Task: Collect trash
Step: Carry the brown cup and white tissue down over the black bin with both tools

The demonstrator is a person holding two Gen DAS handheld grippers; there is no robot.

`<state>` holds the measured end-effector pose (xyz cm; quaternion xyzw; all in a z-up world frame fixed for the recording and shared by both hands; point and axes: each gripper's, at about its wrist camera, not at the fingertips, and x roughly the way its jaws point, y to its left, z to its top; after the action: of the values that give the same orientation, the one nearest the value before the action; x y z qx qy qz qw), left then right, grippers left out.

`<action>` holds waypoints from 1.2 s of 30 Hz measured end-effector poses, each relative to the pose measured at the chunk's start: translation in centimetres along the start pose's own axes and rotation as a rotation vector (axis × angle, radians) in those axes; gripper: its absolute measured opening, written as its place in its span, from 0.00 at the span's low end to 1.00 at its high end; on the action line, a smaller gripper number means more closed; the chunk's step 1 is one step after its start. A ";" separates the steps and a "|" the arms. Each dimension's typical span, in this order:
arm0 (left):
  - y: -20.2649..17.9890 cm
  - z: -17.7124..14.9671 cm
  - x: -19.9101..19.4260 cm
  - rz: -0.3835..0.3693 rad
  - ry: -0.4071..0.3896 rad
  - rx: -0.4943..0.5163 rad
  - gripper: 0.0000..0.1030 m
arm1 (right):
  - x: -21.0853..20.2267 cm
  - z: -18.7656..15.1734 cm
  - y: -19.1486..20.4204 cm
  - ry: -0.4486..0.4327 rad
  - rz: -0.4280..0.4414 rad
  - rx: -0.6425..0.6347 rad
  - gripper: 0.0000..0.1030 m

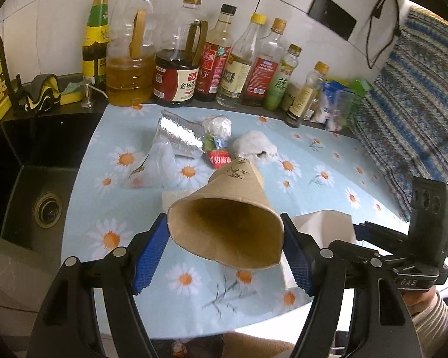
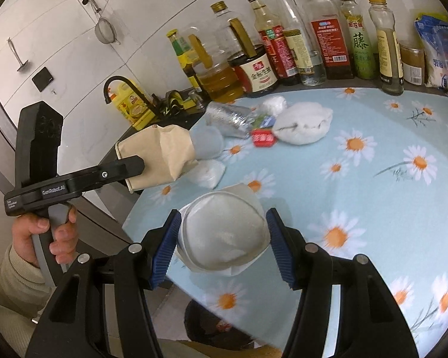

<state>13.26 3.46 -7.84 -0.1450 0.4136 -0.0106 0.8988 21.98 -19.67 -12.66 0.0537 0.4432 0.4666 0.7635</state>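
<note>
Daisy tablecloth; left gripper marked "GenRobot.AI".

You had bare counter to your right; a bottle row walled the back, the trash cluster sat ahead, the sink dropped away left.

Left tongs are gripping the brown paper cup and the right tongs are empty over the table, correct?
Not quite. The left tongs do grip the brown paper cup, but the right tongs are not empty: the right wrist view shows them clamped on a white paper cup.
</note>
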 end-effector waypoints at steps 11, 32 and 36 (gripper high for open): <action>1.9 -4.7 -4.1 -0.039 0.010 0.007 0.69 | -0.4 -3.8 5.4 0.002 -0.014 0.010 0.57; 7.4 -13.6 -8.4 -0.068 0.038 -0.095 0.69 | 1.6 -9.0 12.6 0.100 -0.025 -0.034 0.57; 8.2 -15.2 -8.5 -0.075 0.059 -0.113 0.69 | 2.2 -9.9 13.3 0.121 -0.026 -0.032 0.57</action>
<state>-4.54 8.66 -13.11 -0.2106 0.4340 -0.0248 0.8756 6.33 -13.85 -13.38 0.0074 0.4814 0.4660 0.7423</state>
